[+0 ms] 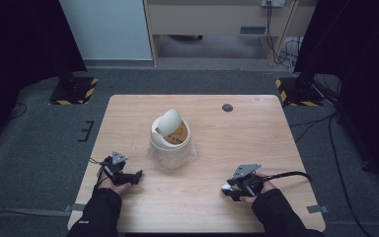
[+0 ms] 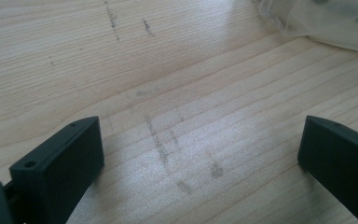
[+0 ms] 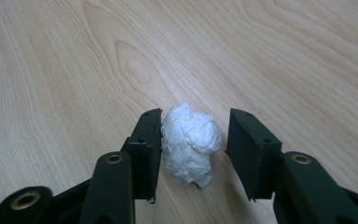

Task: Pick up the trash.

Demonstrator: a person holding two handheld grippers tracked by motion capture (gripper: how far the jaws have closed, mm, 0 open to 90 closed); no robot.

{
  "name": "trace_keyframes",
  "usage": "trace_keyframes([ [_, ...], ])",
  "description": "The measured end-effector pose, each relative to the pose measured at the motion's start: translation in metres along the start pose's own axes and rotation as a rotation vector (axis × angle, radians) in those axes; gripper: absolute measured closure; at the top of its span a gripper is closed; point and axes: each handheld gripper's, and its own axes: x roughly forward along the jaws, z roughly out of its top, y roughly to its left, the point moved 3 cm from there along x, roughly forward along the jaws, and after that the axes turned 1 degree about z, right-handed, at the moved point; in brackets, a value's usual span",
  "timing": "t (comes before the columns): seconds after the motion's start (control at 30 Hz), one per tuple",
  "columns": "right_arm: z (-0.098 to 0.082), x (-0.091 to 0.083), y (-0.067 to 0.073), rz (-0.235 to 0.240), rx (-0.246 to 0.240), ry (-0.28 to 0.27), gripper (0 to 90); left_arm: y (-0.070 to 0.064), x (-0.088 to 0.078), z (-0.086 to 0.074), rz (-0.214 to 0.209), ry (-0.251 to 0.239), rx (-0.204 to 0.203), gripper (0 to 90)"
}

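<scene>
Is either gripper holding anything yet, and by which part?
Nothing held. The crumpled tissue ball sits between the right gripper jaws, gap on one side. Left gripper open, empty.

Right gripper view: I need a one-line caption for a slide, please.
Right gripper brackets a crumpled white paper ball on the wooden table, one pad touching, the other apart.

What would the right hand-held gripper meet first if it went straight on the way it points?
The crumpled white paper ball, already between the right hand-held gripper's jaws; one jaw seems to touch it, the other stands apart. Beyond lies bare table.
</scene>
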Motion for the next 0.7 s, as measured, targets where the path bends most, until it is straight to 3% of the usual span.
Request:
trace_keyframes([
  [0.47,0.003,0.002,-0.002,0.014,0.032,0.035,67.3,0.0,0.0,0.0,0.0,0.0,0.0,0.0],
  [0.57,0.006,-0.001,-0.005,0.009,0.045,-0.001,67.4,0.0,0.0,0.0,0.0,0.0,0.0,0.0],
  [0.7,0.008,-0.008,-0.014,-0.006,0.1,-0.073,67.1,0.0,0.0,0.0,-0.001,0.0,0.0,0.0],
])
